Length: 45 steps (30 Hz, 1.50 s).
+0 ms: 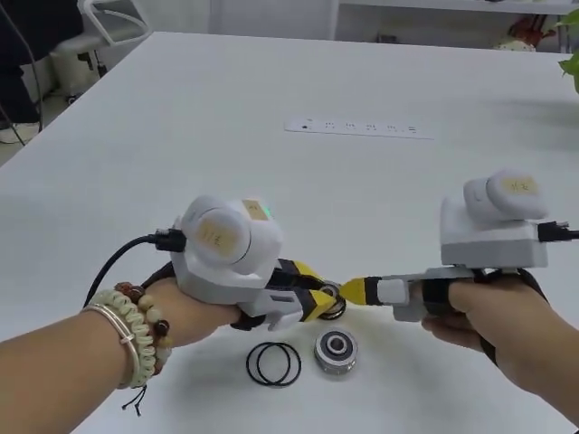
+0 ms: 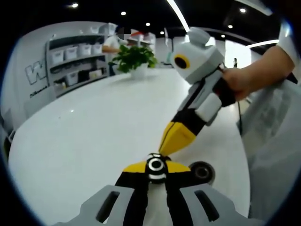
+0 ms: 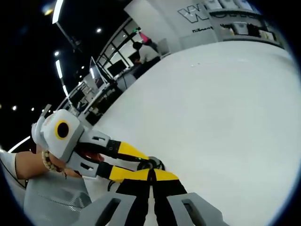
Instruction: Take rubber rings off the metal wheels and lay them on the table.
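head view: left gripper (image 1: 318, 301) clamps a metal wheel (image 1: 332, 304) over the table (image 1: 271, 163); right gripper (image 1: 349, 290) tips meet its rim. Two loose rubber rings (image 1: 273, 363) and a second wheel (image 1: 336, 350) lie close by on the table.
left gripper view: own jaws pinch the metal wheel; right gripper's yellow tips touch its edge.
right gripper view: own jaws pressed together at the wheel; cannot tell if a ring is caught.
step: likely stripping a ring off the held wheel.
next: needs a firm nip and a pull clear, then laying it by the loose rubber rings.
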Each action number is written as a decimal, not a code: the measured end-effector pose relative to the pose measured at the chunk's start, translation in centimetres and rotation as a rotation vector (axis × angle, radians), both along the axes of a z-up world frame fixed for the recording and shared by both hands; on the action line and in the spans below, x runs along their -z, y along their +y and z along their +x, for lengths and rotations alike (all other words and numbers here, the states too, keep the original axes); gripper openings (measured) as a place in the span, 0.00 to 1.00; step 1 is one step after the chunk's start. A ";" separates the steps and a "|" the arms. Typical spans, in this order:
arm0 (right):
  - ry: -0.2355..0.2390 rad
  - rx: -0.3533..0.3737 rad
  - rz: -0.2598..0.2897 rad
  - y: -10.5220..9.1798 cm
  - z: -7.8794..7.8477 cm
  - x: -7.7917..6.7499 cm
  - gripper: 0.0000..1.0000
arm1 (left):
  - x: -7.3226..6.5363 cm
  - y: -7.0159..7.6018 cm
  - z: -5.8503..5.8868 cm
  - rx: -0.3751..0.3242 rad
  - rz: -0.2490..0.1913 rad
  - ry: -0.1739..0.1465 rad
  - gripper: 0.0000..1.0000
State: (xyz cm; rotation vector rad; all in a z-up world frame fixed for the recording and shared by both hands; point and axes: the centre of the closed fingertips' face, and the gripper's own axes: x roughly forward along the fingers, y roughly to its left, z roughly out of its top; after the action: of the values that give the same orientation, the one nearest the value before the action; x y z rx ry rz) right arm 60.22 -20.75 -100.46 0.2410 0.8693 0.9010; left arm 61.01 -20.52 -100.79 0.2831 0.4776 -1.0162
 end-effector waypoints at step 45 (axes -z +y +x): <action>-0.080 -0.026 -0.028 -0.4 0.4 -0.6 0.00 | -2.0 -0.2 -0.9 0.044 0.044 -0.016 0.20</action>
State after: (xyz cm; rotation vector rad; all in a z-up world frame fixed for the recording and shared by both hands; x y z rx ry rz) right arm 60.63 -21.16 -99.89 0.1685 0.8124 0.9160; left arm 60.15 -20.72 -98.78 0.3422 0.4820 -1.0461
